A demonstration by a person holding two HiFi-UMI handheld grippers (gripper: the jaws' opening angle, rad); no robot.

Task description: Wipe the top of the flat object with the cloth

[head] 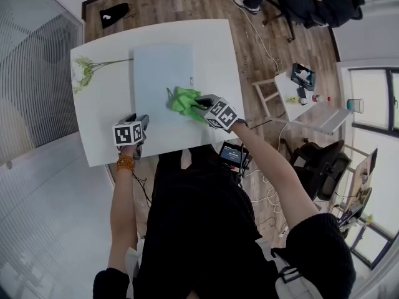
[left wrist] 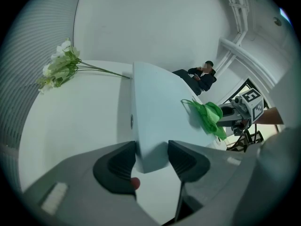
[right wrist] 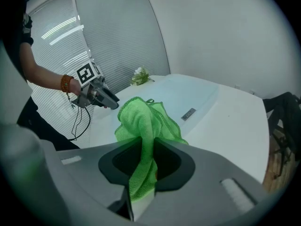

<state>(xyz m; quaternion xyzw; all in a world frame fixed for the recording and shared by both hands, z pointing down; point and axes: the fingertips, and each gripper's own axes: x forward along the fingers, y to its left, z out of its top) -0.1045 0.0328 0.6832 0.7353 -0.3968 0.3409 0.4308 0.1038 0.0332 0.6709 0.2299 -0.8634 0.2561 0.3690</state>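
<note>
The flat object (head: 163,80), pale blue and thin, lies on the middle of the white table (head: 215,48). The left gripper (left wrist: 151,157) pinches the flat object's near corner between its two jaws. The right gripper (right wrist: 145,160) has its jaws pressed onto the green cloth (right wrist: 146,119), whose bunched end rests on the flat object's top, near its right edge. White flowers (head: 83,73) lie left of the flat object, with stems reaching its far left corner.
</note>
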